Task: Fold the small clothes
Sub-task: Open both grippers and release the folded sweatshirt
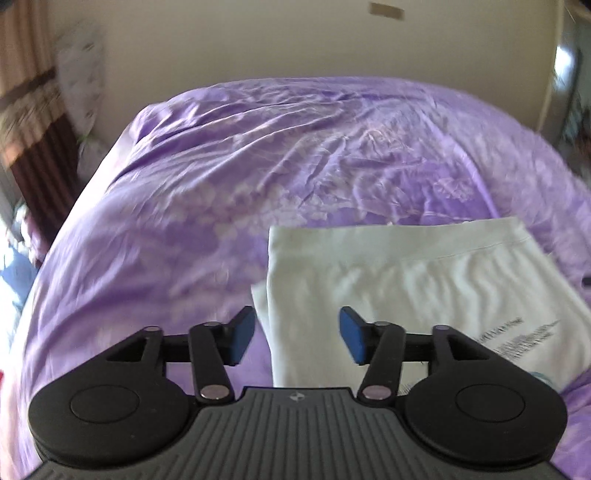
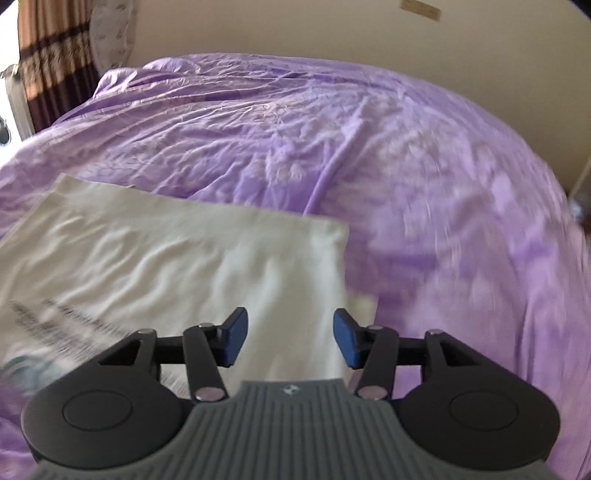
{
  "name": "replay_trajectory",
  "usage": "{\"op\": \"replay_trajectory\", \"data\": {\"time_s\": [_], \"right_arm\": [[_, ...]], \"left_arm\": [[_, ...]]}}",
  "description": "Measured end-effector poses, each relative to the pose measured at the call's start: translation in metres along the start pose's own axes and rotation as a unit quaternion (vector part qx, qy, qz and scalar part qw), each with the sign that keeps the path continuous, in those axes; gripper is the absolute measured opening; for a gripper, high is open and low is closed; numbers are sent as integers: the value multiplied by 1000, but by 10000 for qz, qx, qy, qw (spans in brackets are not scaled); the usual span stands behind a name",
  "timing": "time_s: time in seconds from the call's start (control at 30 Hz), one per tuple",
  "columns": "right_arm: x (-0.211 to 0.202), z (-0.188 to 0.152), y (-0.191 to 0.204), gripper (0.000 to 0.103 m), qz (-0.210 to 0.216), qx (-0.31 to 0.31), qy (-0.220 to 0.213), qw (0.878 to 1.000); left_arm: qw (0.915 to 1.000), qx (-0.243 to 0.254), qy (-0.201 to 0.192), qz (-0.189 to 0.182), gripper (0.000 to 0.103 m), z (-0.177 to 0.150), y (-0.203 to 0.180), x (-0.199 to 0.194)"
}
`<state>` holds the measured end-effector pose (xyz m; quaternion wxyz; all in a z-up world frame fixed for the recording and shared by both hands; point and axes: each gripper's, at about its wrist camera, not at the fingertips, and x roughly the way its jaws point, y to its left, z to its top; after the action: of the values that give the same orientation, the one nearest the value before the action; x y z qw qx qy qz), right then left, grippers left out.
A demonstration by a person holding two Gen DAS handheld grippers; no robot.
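Lying flat on the purple bedspread, a folded white garment (left gripper and right gripper both apart, empty).

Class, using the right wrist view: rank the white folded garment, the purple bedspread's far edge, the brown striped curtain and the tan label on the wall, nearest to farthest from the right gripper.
1. White folded garment, directly under the right gripper, extending left.
2. Purple bedspread's far edge, ahead at the wall.
3. Brown striped curtain, far left, and tan label on the wall, upper right: too close to call.
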<state>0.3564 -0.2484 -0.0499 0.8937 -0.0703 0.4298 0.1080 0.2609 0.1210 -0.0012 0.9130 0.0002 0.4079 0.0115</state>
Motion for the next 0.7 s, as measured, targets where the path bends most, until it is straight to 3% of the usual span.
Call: {"op": "replay_trajectory", "data": {"time_s": [0.17,0.33,0.43,0.53,0.63,0.7], "right_arm": [[-43,-56,-2,56,9,668,-61,9977],[-67,-102,-13,64,-19,1548,-122,9879],[-69,-129,-28,68,22,2227,-96,9748],[-62,-155,-49,68,114,3113,-8,9502],[-54,-171,-69,66,531,3831,-102,9221],[-52,-174,-76,65,707,4051,-255,9112]], "left_arm": [[9956,-935,9,95,69,-48,8,-23],[9811,-1933,27,23,74,-91,25,-26],[9640,-2647,2,-241,76,-111,40,-22],[9439,-3243,-29,-626,76,-126,51,-13],[9263,-3662,-78,-885,76,-140,58,0],[9128,-3956,-168,-1002,74,-148,64,8]]}}
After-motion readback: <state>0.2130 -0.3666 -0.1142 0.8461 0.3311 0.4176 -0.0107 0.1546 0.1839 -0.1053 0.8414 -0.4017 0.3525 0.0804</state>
